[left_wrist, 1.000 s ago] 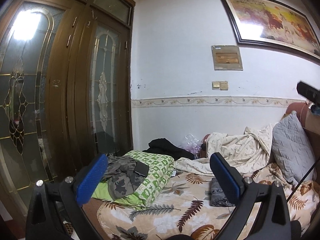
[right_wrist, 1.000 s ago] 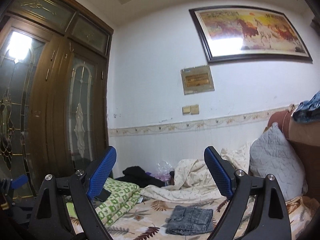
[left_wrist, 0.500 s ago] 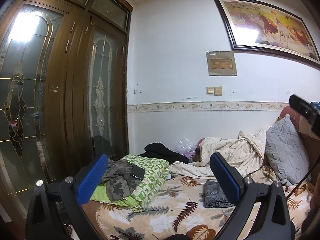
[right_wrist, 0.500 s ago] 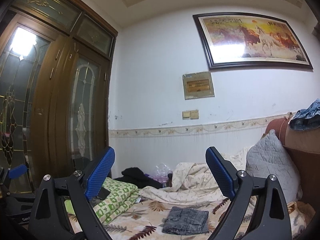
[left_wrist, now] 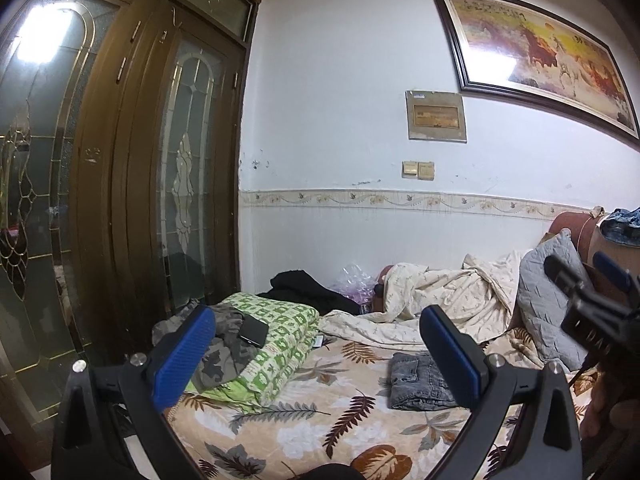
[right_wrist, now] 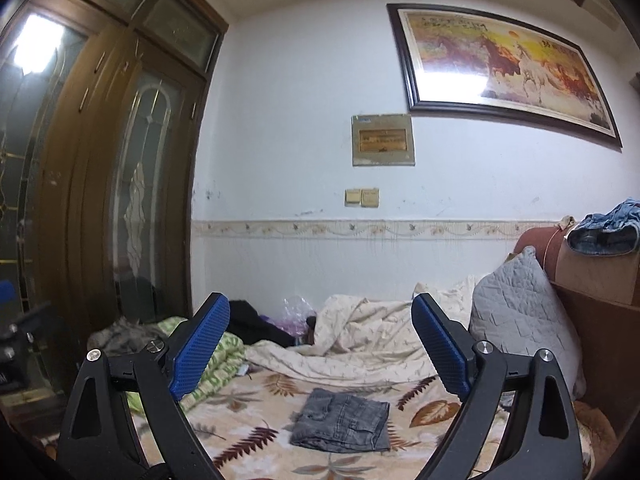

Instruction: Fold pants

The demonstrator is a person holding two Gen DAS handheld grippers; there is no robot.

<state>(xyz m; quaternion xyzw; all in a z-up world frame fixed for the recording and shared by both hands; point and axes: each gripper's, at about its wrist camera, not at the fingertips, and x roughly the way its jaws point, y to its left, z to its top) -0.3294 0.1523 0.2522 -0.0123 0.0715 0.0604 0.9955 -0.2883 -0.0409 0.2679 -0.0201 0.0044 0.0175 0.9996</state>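
Pants (right_wrist: 342,420) are seen folded into a compact stack on the bed (right_wrist: 256,436), at 6 o'clock. Left claw (left_wrist: 316,356) and right claw (right_wrist: 320,346) are held wide, empty. Folding is judged essentially done.

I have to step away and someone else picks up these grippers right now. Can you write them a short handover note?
Left gripper: open, holding nothing.
Right gripper: open, holding nothing.
Grey pants: already folded into a compact rectangle, lying flat on the leaf-print bedsheet, in front of the rumpled cream blanket; neither gripper touches them.
More denim is heaped on the brown box by the headboard, unfolded by the look of it.
Left to do: probably nothing on the grey pair; the denim heap may be next.
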